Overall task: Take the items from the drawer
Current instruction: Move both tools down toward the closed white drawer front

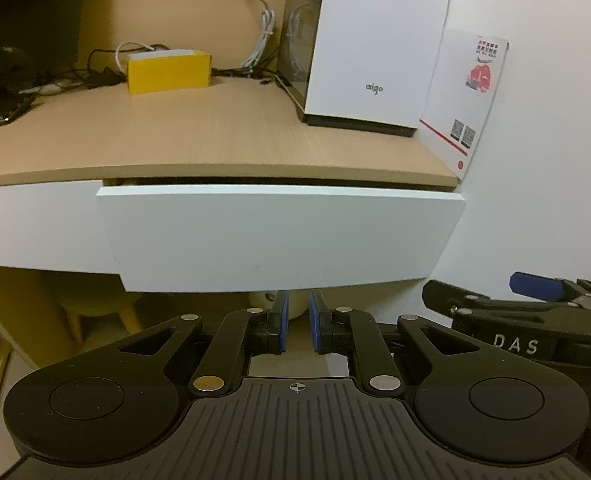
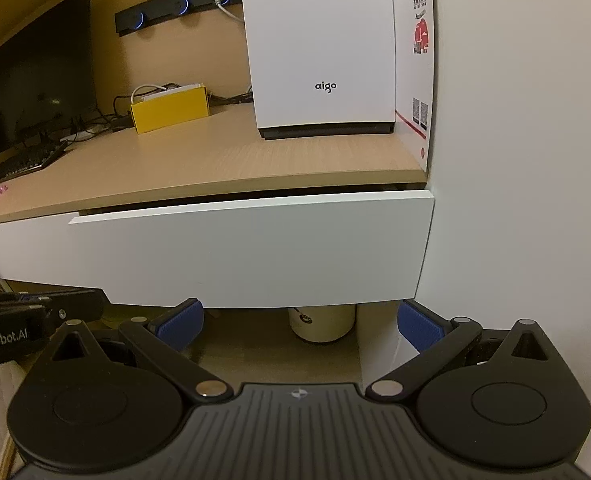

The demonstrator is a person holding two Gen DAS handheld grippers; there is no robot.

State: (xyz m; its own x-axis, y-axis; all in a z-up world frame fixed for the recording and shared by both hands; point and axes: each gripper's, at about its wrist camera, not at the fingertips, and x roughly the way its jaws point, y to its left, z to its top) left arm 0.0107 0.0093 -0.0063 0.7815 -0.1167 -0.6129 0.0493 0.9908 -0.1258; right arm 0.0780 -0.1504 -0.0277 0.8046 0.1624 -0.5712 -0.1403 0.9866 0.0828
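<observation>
A white drawer front point(image 1: 279, 236) point(image 2: 247, 252) under the wooden desktop point(image 1: 215, 136) stands pulled out a little, with a dark slit along its top. Its inside is hidden. My left gripper point(image 1: 297, 320) sits just below the drawer's lower edge near the middle; its blue pads point(image 1: 282, 320) are almost together and hold nothing. My right gripper point(image 2: 299, 320) is open wide under the drawer's right half, empty, and it shows in the left wrist view at the right point(image 1: 535, 308). The left gripper's side point(image 2: 35, 312) shows at the left of the right wrist view.
On the desk stand a white "aigo" case point(image 1: 375, 40), a yellow box point(image 1: 167, 70) among cables, a printed card point(image 1: 467, 96) against the right wall, a dark monitor point(image 2: 35, 68) and a keyboard point(image 2: 27, 160). A cream container point(image 2: 323, 322) sits under the desk.
</observation>
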